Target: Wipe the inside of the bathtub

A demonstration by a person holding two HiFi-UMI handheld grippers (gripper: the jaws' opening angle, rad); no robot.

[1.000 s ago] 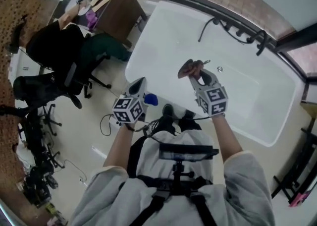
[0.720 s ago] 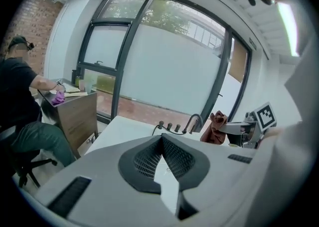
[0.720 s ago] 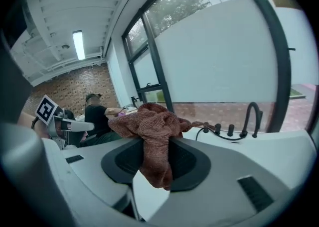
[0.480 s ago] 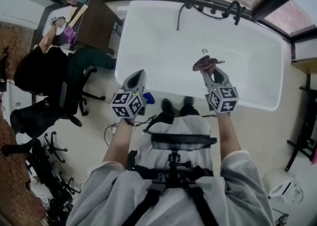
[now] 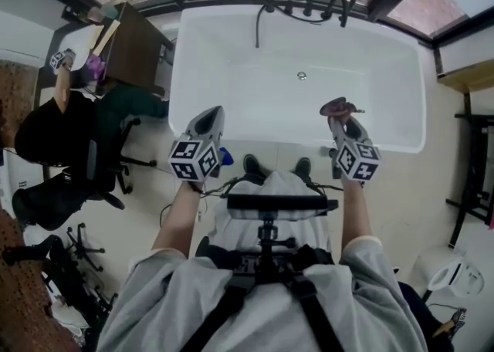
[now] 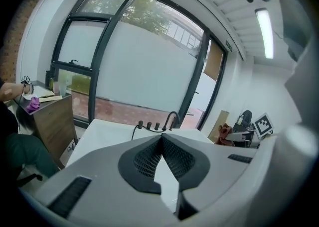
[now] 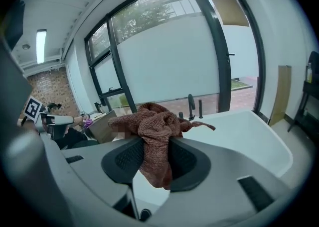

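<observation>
Cloth (image 7: pixel 157 119) sits clamped in right tongs (image 7: pixel 155 146) over bathtub (image 5: pixel 231 57) (left tongs (image 6: pixel 162 139) pressed together, empty).

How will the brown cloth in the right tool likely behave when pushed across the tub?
The brown cloth is probably floppy: it bunches above the right tool and droops below its jaws. It looks light, held by a pinch alone. Its knitted texture should likely drag rather than slide on the smooth bathtub.

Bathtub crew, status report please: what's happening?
Left gripper shut, empty. Right gripper shut on brown cloth, held over bathtub's near side. Nothing in the tub blocking.
</observation>
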